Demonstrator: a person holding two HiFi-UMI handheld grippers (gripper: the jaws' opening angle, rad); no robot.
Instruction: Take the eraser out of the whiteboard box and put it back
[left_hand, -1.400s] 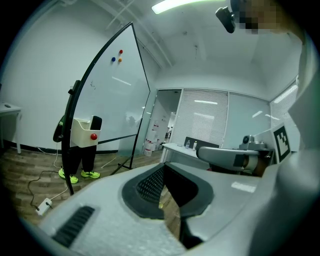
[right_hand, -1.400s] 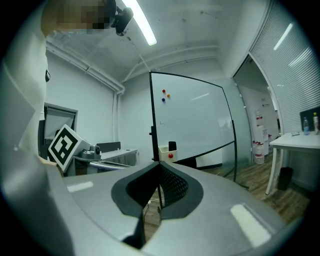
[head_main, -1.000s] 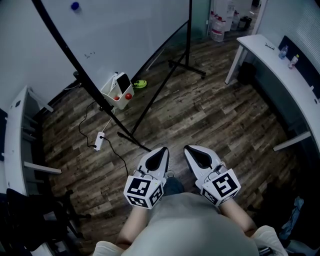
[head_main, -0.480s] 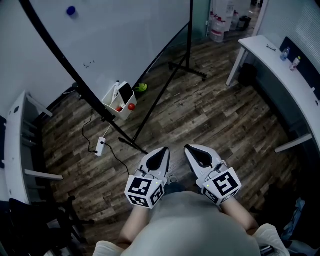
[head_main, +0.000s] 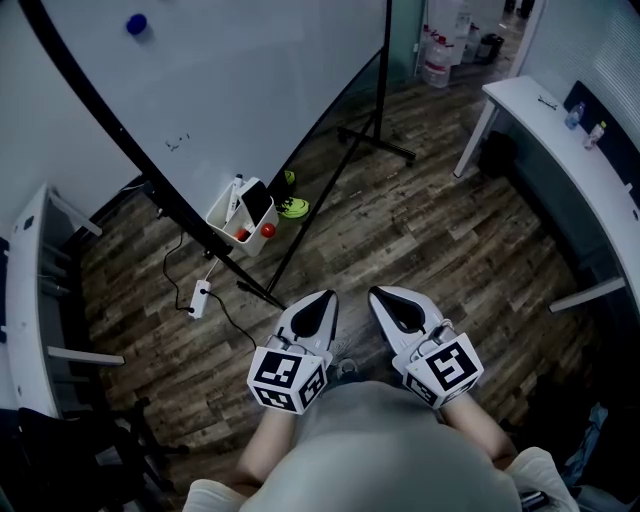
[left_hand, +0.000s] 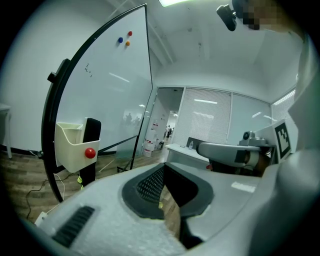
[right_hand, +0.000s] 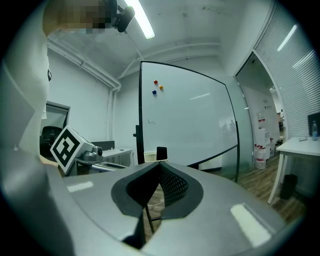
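A white whiteboard box (head_main: 232, 219) hangs on the lower frame of the whiteboard (head_main: 240, 70). A black eraser (head_main: 256, 201) stands upright in it, and a red round magnet (head_main: 268, 230) sticks to its side. My left gripper (head_main: 320, 303) and right gripper (head_main: 392, 299) are held side by side close to my body, well short of the box, both shut with nothing in them. In the left gripper view the box (left_hand: 71, 150) and the eraser (left_hand: 91, 131) stand at the left. The right gripper view shows the eraser (right_hand: 161, 153) small, just above the shut jaw tips.
The whiteboard stand's black legs (head_main: 376, 142) spread over the wood floor. A power strip (head_main: 200, 298) with its cable lies under the board, with a yellow-green object (head_main: 293, 207) near it. A white desk (head_main: 560, 130) runs along the right, another desk (head_main: 30, 270) along the left.
The whiteboard and its box have come lower and nearer in the head view as I moved toward them. Both grippers keep the same shut pose in front of my body.
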